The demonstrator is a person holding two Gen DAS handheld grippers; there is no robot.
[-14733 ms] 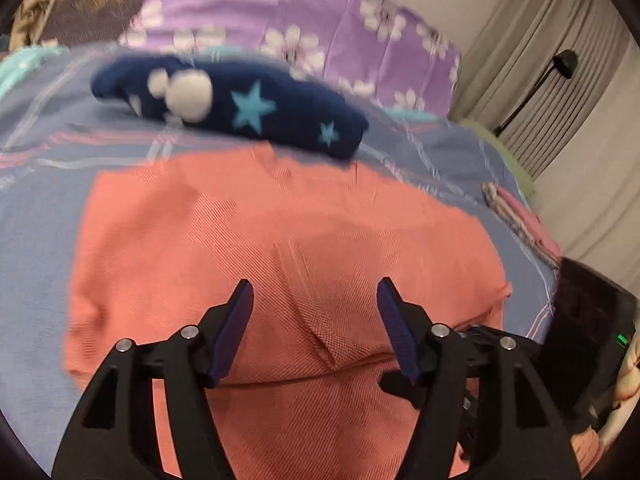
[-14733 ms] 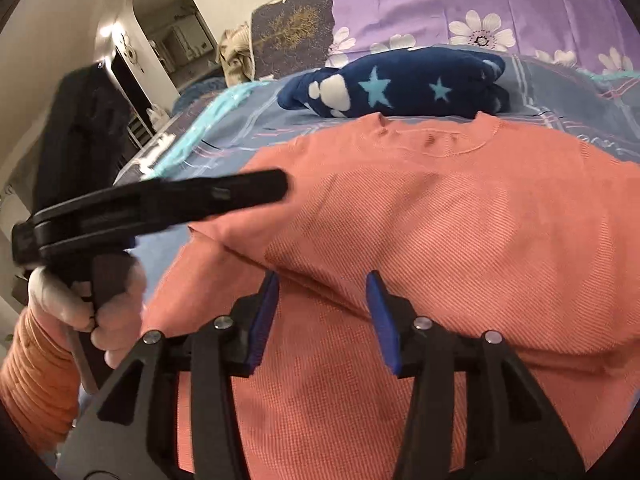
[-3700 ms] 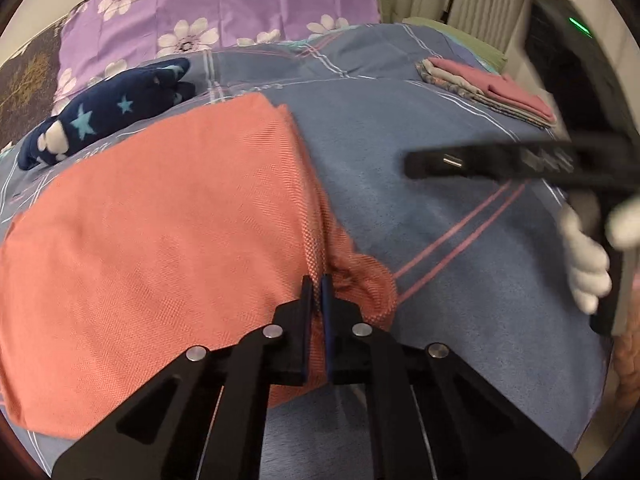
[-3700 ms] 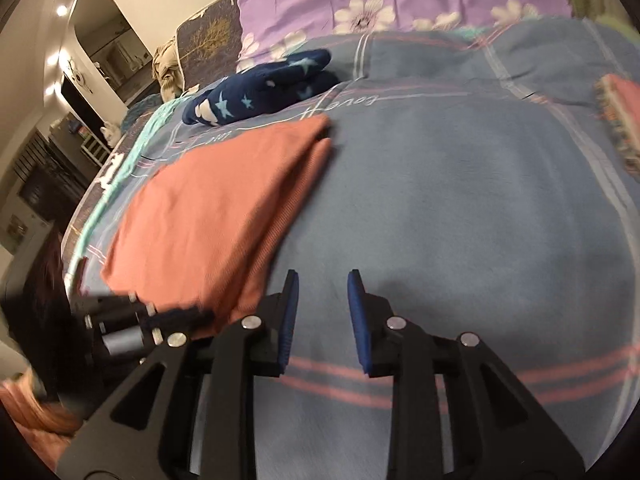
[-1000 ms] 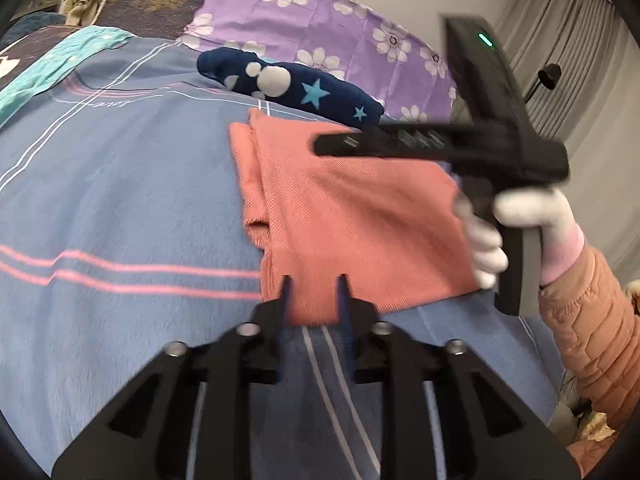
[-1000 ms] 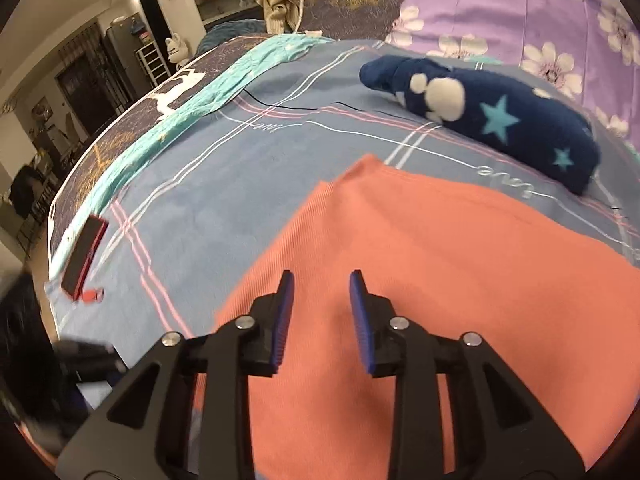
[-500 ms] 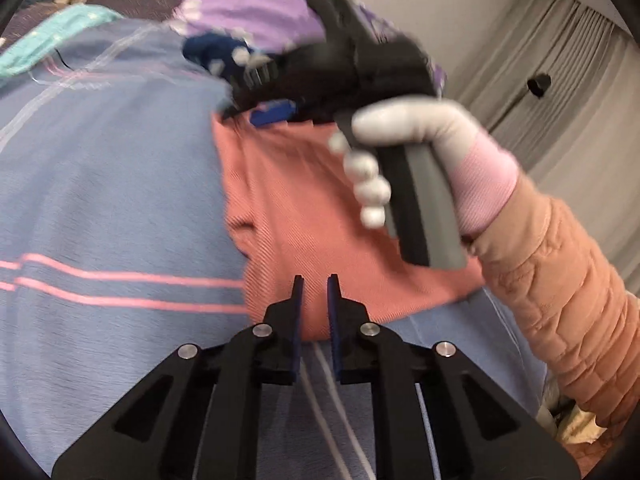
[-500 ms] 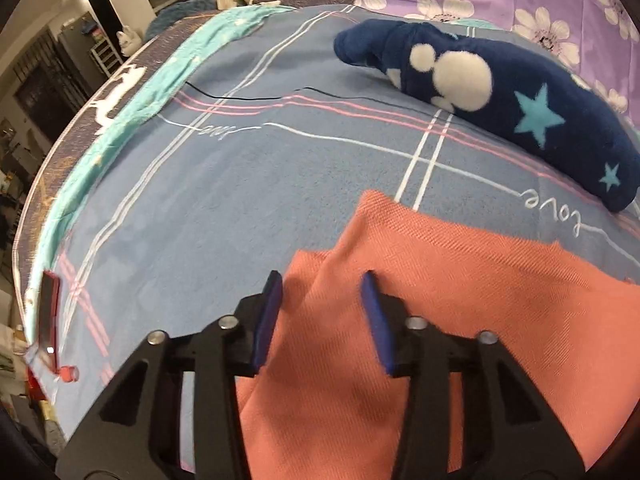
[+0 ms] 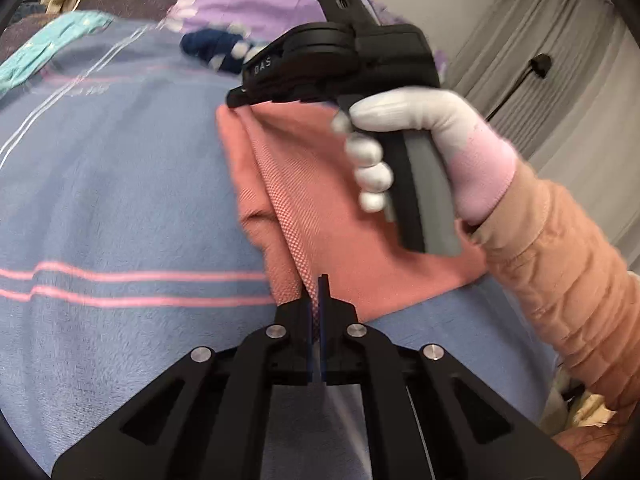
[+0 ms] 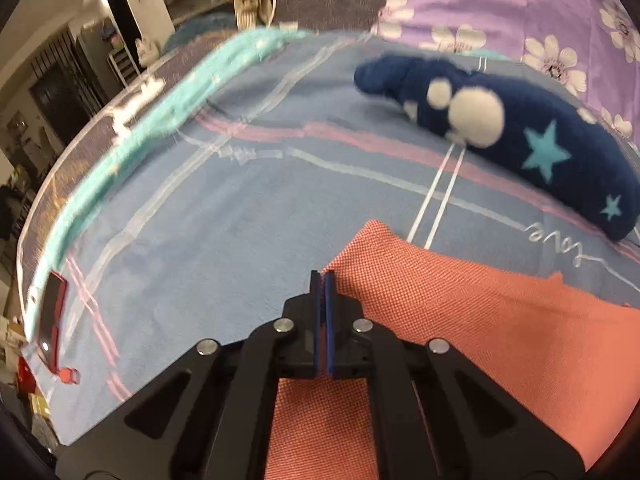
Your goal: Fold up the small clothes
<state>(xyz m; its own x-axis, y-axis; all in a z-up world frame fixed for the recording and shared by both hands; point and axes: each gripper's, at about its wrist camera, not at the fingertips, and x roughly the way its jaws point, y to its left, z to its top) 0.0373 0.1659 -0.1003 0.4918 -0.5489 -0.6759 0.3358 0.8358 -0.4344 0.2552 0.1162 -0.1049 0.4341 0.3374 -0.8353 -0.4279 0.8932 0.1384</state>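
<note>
A bed fills the room's middle, spread with a blue blanket (image 9: 120, 184) crossed by pink and white stripes, and a purple flowered pillow (image 10: 520, 12) stands at its head. At the far left edge of the bed lies a red phone (image 10: 52, 316). The folded salmon-orange shirt (image 9: 320, 208) lies on the blanket, just in front of a navy plush cushion (image 10: 520, 144) with stars and white dots. The left gripper (image 9: 317, 292) has its jaws pressed together, pinching the shirt's near corner. The right gripper (image 10: 323, 280), held in a white-gloved hand (image 9: 400, 136), is likewise clamped tight on the shirt's far corner, close to the cushion. Grey curtains (image 9: 568, 80) hang at the right.
</note>
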